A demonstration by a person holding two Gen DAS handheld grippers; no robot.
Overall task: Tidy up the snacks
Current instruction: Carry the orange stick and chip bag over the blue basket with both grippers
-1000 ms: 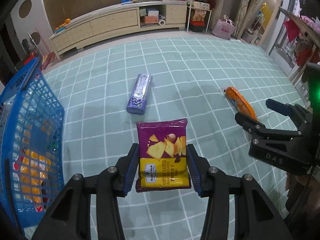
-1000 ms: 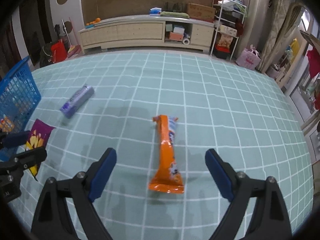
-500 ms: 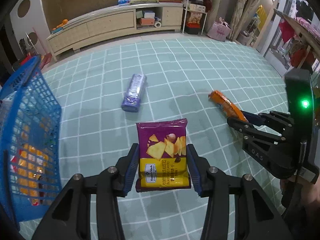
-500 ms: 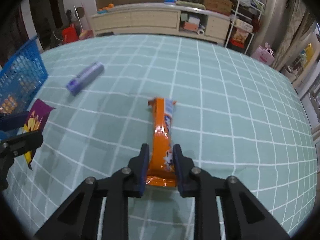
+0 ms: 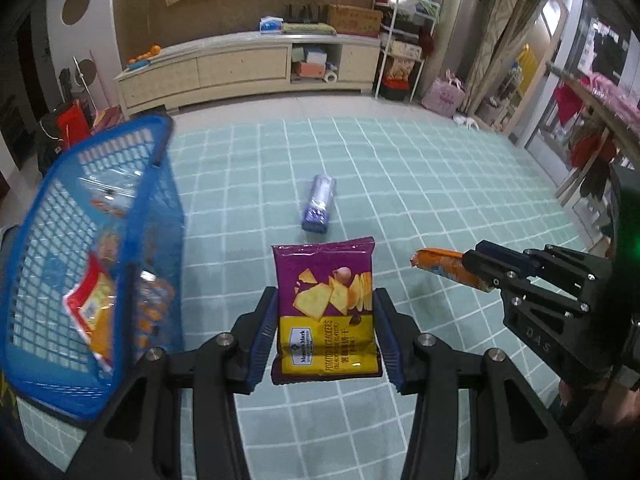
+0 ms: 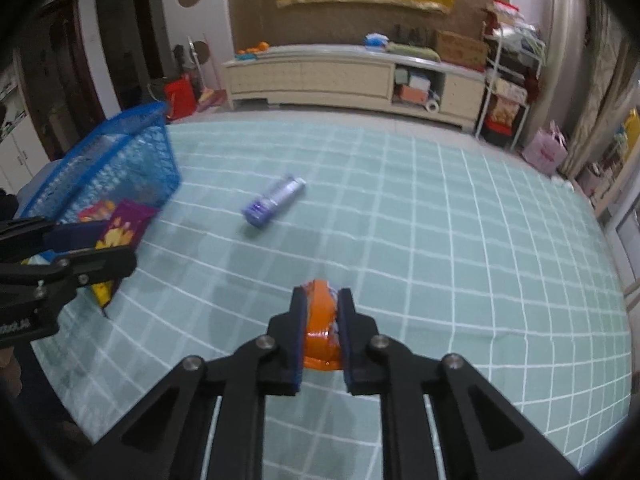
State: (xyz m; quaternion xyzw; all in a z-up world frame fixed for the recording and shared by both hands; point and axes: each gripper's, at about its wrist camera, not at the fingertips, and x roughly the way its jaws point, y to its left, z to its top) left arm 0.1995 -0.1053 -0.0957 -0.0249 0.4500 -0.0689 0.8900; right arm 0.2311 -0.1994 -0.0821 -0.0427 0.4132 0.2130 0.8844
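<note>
A purple and yellow foil bag of potato crackers (image 5: 326, 312) stands upright, lifted, at lower centre. A slim orange foil packet (image 5: 444, 267) juts leftward, raised, at mid right. A purple wrapped roll (image 5: 318, 204) lies centrally on the mat. A blue plastic mesh basket (image 5: 48, 216), left, contains packets.

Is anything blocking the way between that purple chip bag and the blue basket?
Nothing visible. The purple and yellow chip bag, clamped in the left tongs, hangs just right of the blue plastic mesh basket; only the basket's near wall lies between them, and its top is open.
</note>
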